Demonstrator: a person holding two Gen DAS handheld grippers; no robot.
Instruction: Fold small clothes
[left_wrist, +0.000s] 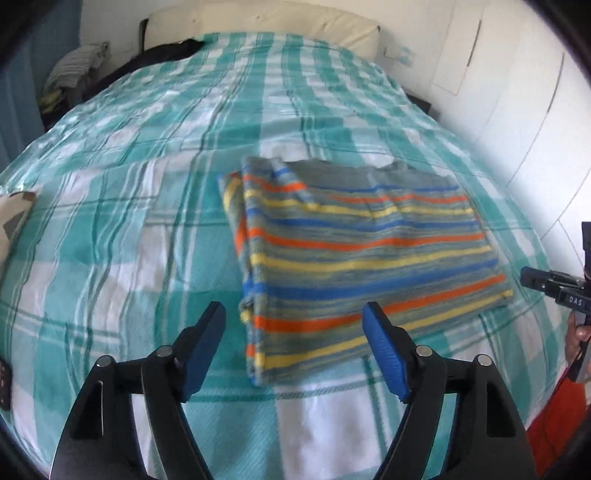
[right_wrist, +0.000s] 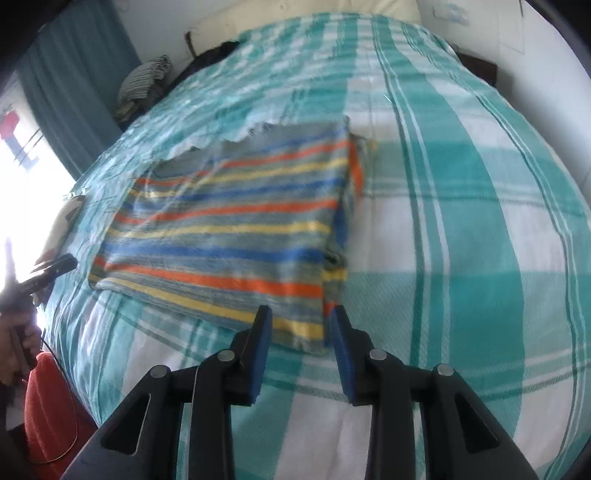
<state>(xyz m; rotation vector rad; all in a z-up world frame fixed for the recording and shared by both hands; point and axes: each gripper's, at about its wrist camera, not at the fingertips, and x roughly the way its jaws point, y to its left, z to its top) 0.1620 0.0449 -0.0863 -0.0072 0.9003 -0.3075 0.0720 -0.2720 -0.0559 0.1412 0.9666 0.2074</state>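
A small striped garment (left_wrist: 354, 254) in grey, orange, yellow and blue lies folded into a flat rectangle on the bed. It also shows in the right wrist view (right_wrist: 236, 229). My left gripper (left_wrist: 295, 317) is open and empty, just above the garment's near left corner. My right gripper (right_wrist: 301, 321) is open with a narrower gap, empty, just above the garment's near right corner. The right gripper also shows at the right edge of the left wrist view (left_wrist: 532, 280). The left gripper shows at the left edge of the right wrist view (right_wrist: 55, 267).
The bed has a teal and white checked cover (left_wrist: 147, 229). A cream headboard cushion (left_wrist: 258, 18) and a pile of striped clothes (left_wrist: 74, 70) sit at the far end. White wardrobe doors (left_wrist: 517, 92) stand on the right. A patterned item (left_wrist: 14, 214) lies at the left edge.
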